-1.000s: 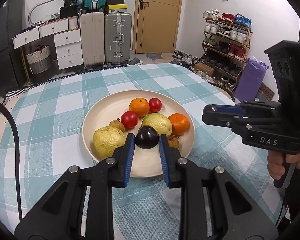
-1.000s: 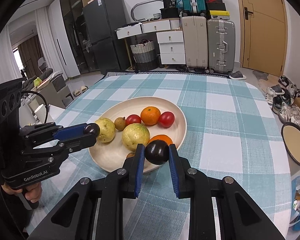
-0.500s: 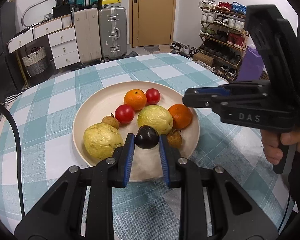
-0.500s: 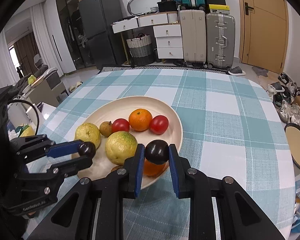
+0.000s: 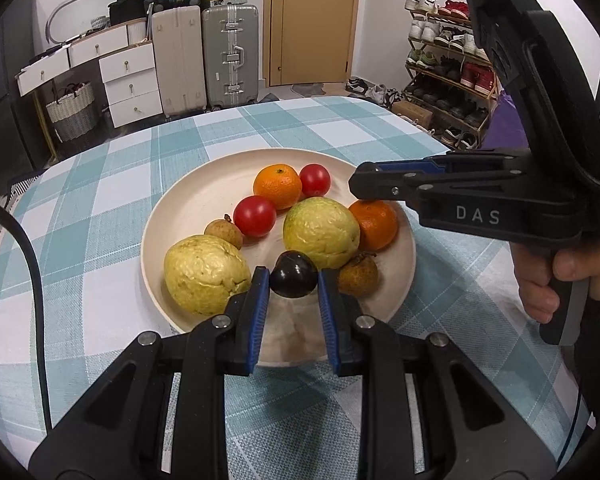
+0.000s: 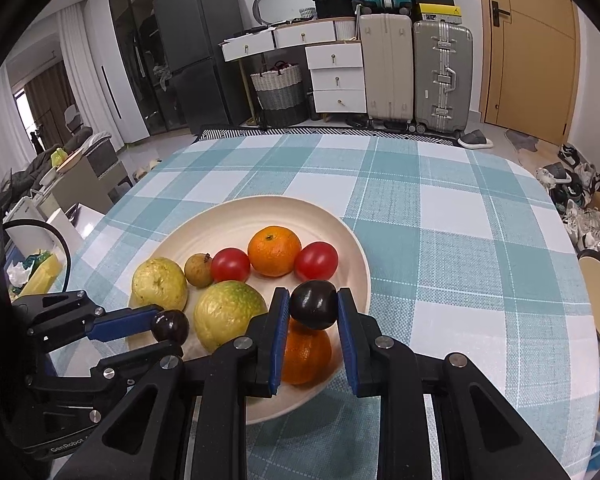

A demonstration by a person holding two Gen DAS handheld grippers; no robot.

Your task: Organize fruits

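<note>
Both hands have sunk toward the plate [image 5: 404,276] on the bench, the left gripper [image 5: 293,280] clamped on one dark plum [image 5: 293,278] above its near rim, the right gripper [image 6: 314,306] clamped on another plum [image 6: 314,306] directly over an orange [image 6: 306,354].

Pretty clearly someone's home, looks like a lived-in flat. There's a shoe rack [image 5: 448,76] stuffed with sneakers by a wooden door [image 5: 314,20], suitcases [image 6: 414,68] lined up against the wall, white drawers [image 6: 336,76] with a woven basket [image 6: 278,90] next to them, and a dark fridge [image 6: 188,48]. The worktop [image 6: 452,216] has a teal checked tablecloth and a plate [image 6: 220,220] of fruit.
</note>
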